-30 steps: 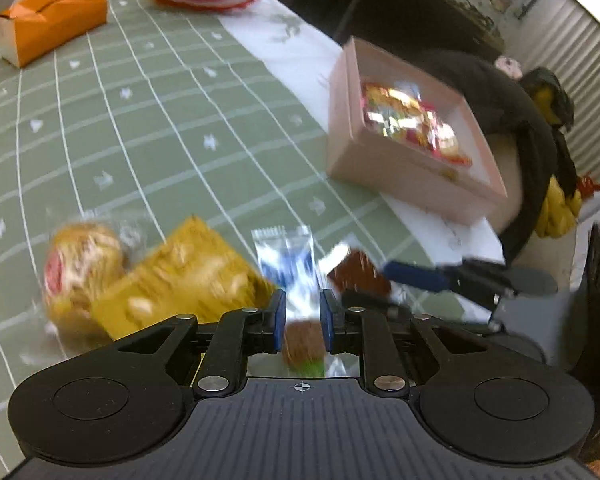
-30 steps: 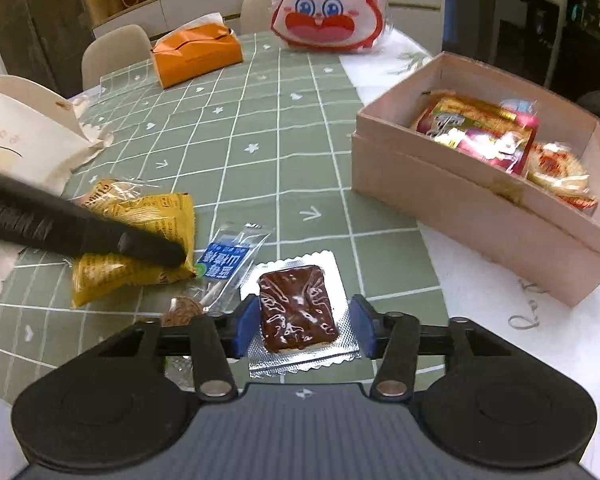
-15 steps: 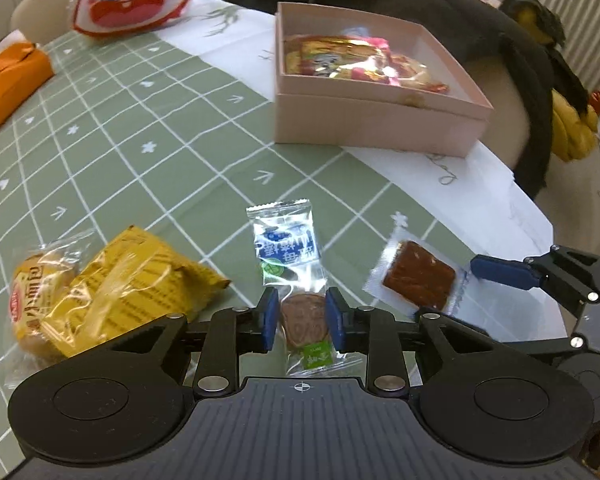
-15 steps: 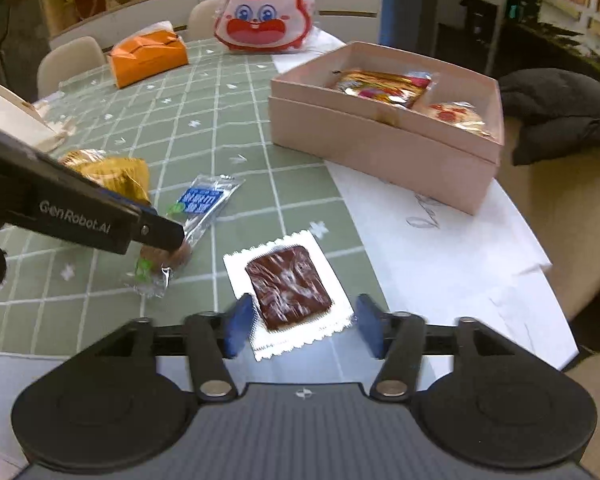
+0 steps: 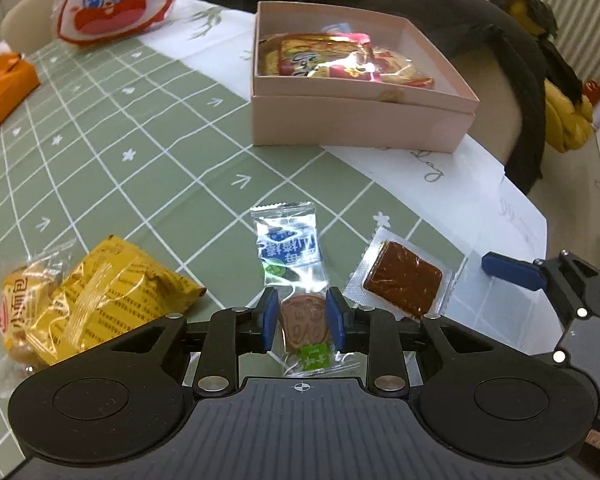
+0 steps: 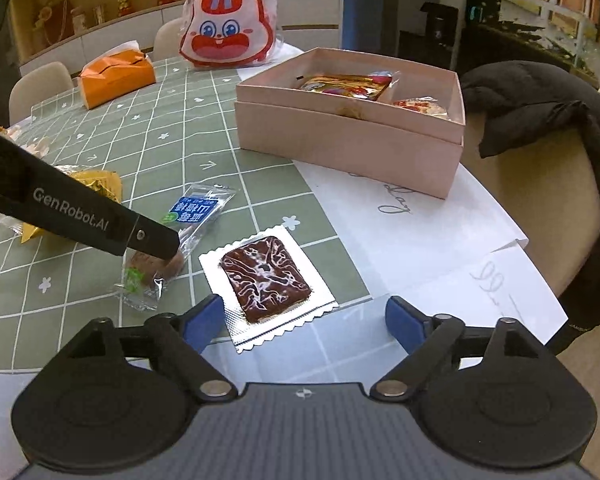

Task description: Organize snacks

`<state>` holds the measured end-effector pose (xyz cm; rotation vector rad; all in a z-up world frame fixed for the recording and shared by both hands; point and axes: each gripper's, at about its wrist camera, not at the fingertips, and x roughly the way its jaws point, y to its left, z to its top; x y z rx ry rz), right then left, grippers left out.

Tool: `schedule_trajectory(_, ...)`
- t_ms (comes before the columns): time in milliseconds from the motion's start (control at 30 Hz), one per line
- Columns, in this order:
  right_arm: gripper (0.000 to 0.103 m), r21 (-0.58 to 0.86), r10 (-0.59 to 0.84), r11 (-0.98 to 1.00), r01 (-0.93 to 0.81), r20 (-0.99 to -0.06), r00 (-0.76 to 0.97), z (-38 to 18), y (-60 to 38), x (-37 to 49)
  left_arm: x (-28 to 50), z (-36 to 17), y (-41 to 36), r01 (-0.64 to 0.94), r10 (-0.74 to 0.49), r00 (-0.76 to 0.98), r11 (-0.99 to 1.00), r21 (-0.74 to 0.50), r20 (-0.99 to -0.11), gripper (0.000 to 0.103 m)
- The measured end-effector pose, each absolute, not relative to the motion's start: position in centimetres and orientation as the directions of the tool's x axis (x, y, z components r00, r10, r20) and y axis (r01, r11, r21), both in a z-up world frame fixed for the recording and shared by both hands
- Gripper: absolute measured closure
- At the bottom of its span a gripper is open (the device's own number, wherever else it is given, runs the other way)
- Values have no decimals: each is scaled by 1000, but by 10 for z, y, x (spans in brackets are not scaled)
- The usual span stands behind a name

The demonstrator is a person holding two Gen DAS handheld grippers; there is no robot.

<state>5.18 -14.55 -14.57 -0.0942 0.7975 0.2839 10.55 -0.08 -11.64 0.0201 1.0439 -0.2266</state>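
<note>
**Both hand-held grippers lined up on loose snacks, pick not made yet**

Left wrist view: left hand-held gripper (image 5: 302,320) has its jaws narrowly apart, straddling the brown disc end of the clear-wrapped snack (image 5: 296,276). Pads sit just beside the disc; can't confirm they press, so I read it as not gripped. Snack lies flat on the bench (image 5: 140,160), long axis running straight away from the gripper, blue-label end far, green-tab end near. Pink box (image 5: 360,120) is ahead and slightly right, already holding a few packets. Yellow bag (image 5: 108,300) lies off to the gripper's left.

Right wrist view: right hand-held gripper (image 6: 304,318) jaws are opening, now wide. The near edge of the brown square sachet (image 6: 266,280) lies between the tips, no pad contact. Sachet is flat, roughly square, rotated slightly, its long side angling away to the left. Box is ahead and to the right.

Judgement: step is grasp setup on both items. Next: close squarely on each, lift clear, carry to the box. Thin foil edge may slip.
</note>
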Motion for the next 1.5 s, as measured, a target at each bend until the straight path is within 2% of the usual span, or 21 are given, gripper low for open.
schedule_trajectory(100, 10, 24, 208, 962, -271, -706, 677, -148, -146, 49, 102, -118, 0, 210, -178, 497, 974, -81, -849, 67)
schedule_trajectory(200, 4, 25, 200, 966, -257, -702, 684, -150, -148, 50, 100, -119, 0, 208, -175, 505, 975, -78, -845, 67)
schedule_trajectory(633, 2, 24, 192, 970, -241, -684, 704, -153, -149, 47, 110, -118, 0, 175, -200, 474, 976, -130, -857, 66)
schedule_trajectory(667, 2, 25, 191, 971, -239, -681, 707, -154, -148, 46, 110, -119, 0, 177, -202, 472, 975, -132, -858, 62)
schedule_trajectory(867, 0, 30, 223, 957, -287, -712, 666, -150, -151, 46, 110, -124, -13, 240, -178, 461, 968, -70, -869, 53)
schedule_trajectory(1033, 0, 30, 259, 938, -346, -726, 637, -149, -153, 48, 110, -124, -14, 251, -180, 459, 966, -68, -870, 50)
schedule_trajectory(1133, 6, 30, 276, 926, -376, -732, 623, -146, -155, 49, 109, -124, -11, 250, -200, 462, 964, -89, -864, 50)
schedule_trajectory(1233, 17, 36, 281, 925, -379, -737, 614, -142, -159, 53, 106, -125, -3, 243, -234, 478, 961, -128, -847, 51)
schedule_trajectory(1300, 26, 40, 290, 921, -388, -734, 614, -139, -161, 57, 102, -126, 0, 242, -237, 493, 962, -129, -837, 56)
schedule_trajectory(1433, 28, 49, 318, 910, -412, -721, 615, -133, -160, 68, 97, -128, 0, 253, -238, 516, 960, -119, -823, 57)
schedule_trajectory(1500, 34, 32, 334, 894, -448, -714, 615, -133, -155, 73, 95, -127, -3, 255, -213, 525, 963, -86, -824, 60)
